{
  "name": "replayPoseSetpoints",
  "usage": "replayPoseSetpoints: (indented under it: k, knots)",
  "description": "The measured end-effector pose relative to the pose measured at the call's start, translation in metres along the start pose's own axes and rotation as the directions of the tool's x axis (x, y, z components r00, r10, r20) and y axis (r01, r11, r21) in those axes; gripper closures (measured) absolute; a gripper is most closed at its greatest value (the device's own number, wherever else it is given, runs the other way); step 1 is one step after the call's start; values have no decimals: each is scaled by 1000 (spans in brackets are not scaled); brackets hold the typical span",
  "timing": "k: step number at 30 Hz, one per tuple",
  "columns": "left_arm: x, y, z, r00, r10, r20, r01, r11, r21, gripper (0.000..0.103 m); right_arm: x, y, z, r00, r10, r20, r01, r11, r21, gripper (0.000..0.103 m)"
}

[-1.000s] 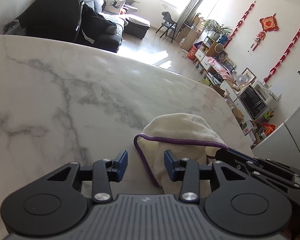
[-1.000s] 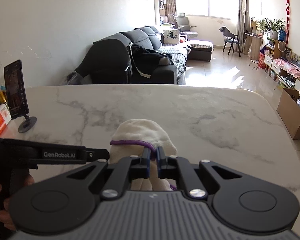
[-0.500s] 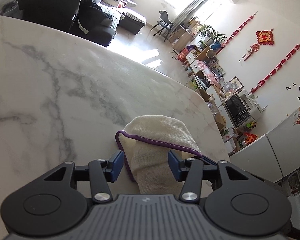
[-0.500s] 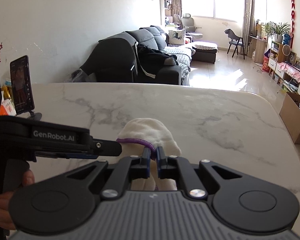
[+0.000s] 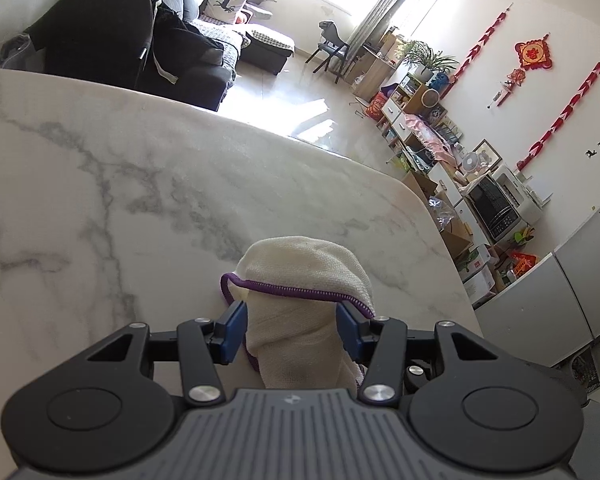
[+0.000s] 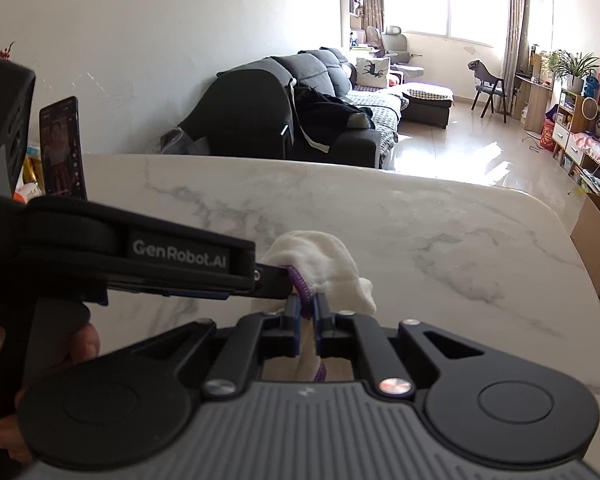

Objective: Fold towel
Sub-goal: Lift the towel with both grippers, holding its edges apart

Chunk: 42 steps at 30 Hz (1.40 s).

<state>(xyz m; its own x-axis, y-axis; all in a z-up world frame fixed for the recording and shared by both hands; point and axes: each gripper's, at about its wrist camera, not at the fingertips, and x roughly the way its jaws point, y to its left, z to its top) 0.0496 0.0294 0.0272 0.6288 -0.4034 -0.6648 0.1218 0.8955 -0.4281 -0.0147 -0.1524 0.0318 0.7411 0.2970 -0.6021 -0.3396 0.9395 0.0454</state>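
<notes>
Now the left gripper (image 5: 291,331), jaws wide, has moved astride the bunched cream, purple-hemmed towel (image 5: 304,268); the right gripper (image 6: 307,312) stays clamped on its hem; a second grasp looks imminent.

I'm viewing from both wrist cameras, sitting low and close, facing across the table (image 5: 148,184) toward the sofa (image 6: 300,92); both are sharing the towel (image 5: 304,268).

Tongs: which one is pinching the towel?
The right tongs are shut on the towel, at its purple hem. The left tongs are open, with towel between their fingers.
</notes>
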Motion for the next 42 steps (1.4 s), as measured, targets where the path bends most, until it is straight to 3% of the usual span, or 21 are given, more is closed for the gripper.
replayPoseSetpoints:
  k: [15, 20, 22, 25, 32, 42]
  knots:
    - [-8, 0, -1, 1000, 6, 16, -6, 1000, 19, 55, -2, 13, -1, 998, 59, -21, -60, 996, -62, 96]
    - [-10, 2, -2, 1000, -2, 13, 2, 1000, 30, 74, -2, 18, -3, 996, 85, -29, -87, 993, -76, 96]
    - [-10, 3, -3, 1000, -3, 13, 2, 999, 35, 91, -2, 20, -3, 995, 93, -32, -96, 992, -79, 95]
    - [-11, 4, -3, 1000, 2, 15, -3, 999, 35, 98, -2, 23, -3, 994, 101, -36, -103, 991, -81, 95]
    - [-15, 10, -4, 1000, 15, 24, -16, 999, 28, 102, -3, 25, -3, 994, 103, -47, -106, 992, -74, 90]
    - [-25, 22, -2, 998, 45, 47, -45, 999, 11, 102, -1, 21, -4, 995, 75, -64, -78, 995, -54, 70]
